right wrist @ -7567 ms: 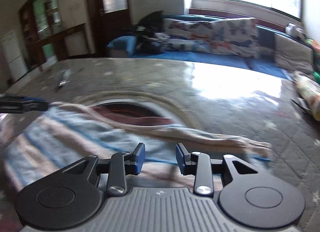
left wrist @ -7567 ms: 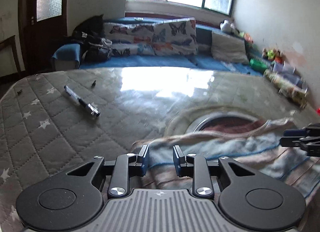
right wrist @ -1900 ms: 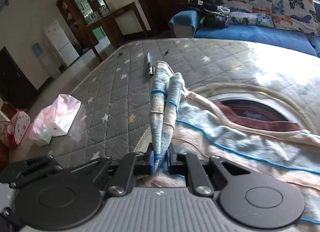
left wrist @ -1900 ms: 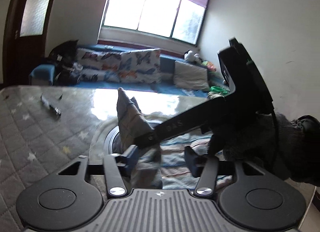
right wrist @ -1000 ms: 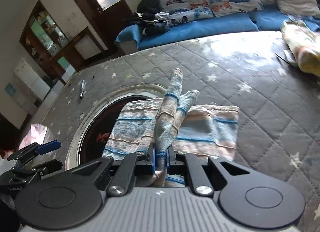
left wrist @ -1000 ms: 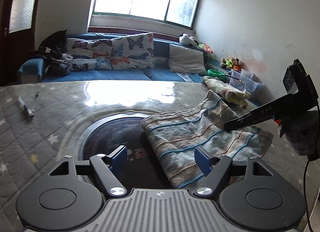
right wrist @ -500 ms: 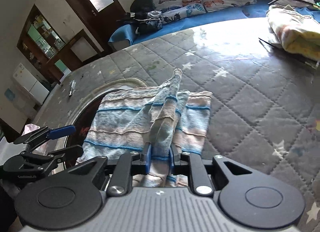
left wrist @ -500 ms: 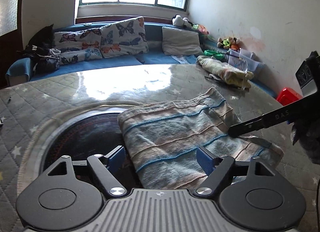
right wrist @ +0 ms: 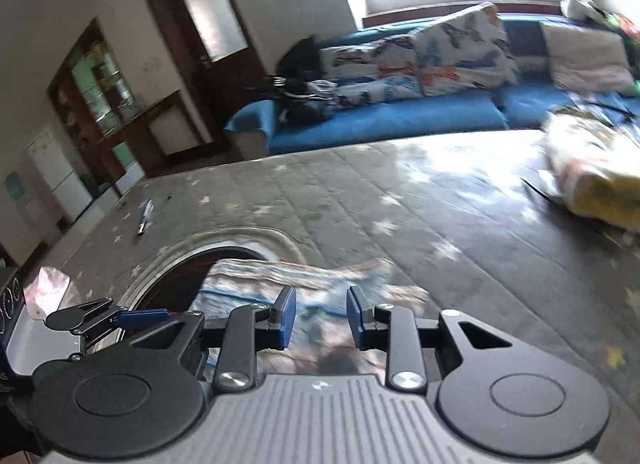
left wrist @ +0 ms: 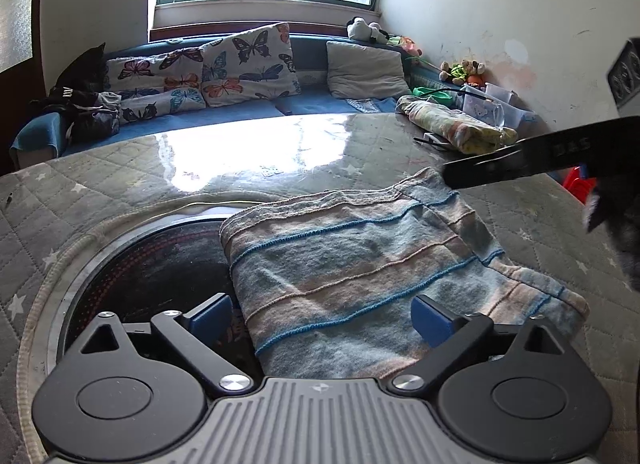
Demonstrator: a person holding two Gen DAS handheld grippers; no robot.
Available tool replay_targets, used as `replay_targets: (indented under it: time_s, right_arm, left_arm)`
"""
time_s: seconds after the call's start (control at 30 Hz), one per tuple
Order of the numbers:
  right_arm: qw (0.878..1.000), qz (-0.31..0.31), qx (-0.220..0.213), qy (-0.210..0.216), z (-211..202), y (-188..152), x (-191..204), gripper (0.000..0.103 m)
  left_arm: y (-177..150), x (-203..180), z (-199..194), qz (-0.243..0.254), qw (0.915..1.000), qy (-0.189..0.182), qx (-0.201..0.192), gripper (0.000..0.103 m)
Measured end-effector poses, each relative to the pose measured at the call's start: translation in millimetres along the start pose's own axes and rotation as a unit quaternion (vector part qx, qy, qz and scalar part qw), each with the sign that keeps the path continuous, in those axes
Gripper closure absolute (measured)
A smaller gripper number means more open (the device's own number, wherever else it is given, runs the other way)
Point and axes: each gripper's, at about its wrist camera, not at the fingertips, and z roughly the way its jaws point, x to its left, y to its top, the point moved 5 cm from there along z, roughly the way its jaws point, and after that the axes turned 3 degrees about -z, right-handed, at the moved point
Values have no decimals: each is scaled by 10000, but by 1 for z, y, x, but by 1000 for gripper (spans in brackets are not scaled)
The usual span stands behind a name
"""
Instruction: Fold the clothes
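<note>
From the left wrist camera, the left gripper (left wrist: 322,318) sits at six o'clock with its blue pads spread wide, released and gripping nothing. The striped cloth (left wrist: 360,264) lies folded and flat just ahead of it, filling the centre of the view and running toward three o'clock; its near edge passes between the spread fingers without either pad touching it. The cloth's left part overlaps a round dark inset (left wrist: 152,264) in the grey quilted table cover (left wrist: 100,184), at about eight o'clock. At two o'clock the right gripper's dark finger (left wrist: 520,162) reaches in from the edge, its tip just above the cloth's far right corner; whether it touches cannot be told. A second folded bundle (left wrist: 452,126) lies on the table at one o'clock, well apart. A blue sofa with butterfly cushions (left wrist: 240,64) fills twelve o'clock.

From the right wrist camera, which is motion-blurred, the right gripper (right wrist: 321,320) has its pads parted, let go, with a clear gap between them. The striped cloth (right wrist: 304,276) lies beyond and beneath the fingertips at the centre. The left gripper (right wrist: 120,316) shows at nine o'clock, its fingers spread. A pen (right wrist: 144,220) lies at ten o'clock on the table cover.
</note>
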Motion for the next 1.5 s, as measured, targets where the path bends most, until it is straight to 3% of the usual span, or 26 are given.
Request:
replay_targets:
  time_s: [0.17, 0.3, 0.63, 0.8, 1.0, 1.33, 1.43, 1.5]
  right_arm:
    - [9988, -275, 341, -211, 36, -4, 7, 76]
    - [9986, -303, 368, -225, 43, -11, 3, 77]
    - [9972, -727, 27, -157, -6, -18, 27, 76]
    - [9946, -1030, 78, -87, -32, -43, 49, 76]
    - [9900, -1373, 109, -291, -49, -82, 60, 76]
    - [9942, -1019, -57, -336, -54, -107, 44, 76]
    - [9951, -944, -85, -288, -56, -100, 46, 72]
    - [9950, -954, -111, -276, -53, -97, 48, 64]
  left_arm:
    - [2, -1, 7, 40, 10000, 35, 17, 0]
    - [-1, 1, 13, 32, 9999, 71, 98, 0]
    - [-7, 5, 4, 55, 9998, 209, 51, 0]
    - [-11, 5, 0, 73, 9996, 262, 43, 0]
    - [-14, 7, 1, 85, 9994, 342, 67, 0]
    - [-16, 10, 6, 29, 9987, 478, 169, 0]
    - [-15, 10, 6, 4, 9987, 481, 188, 0]
    - [-16, 10, 8, -24, 9986, 487, 220, 0]
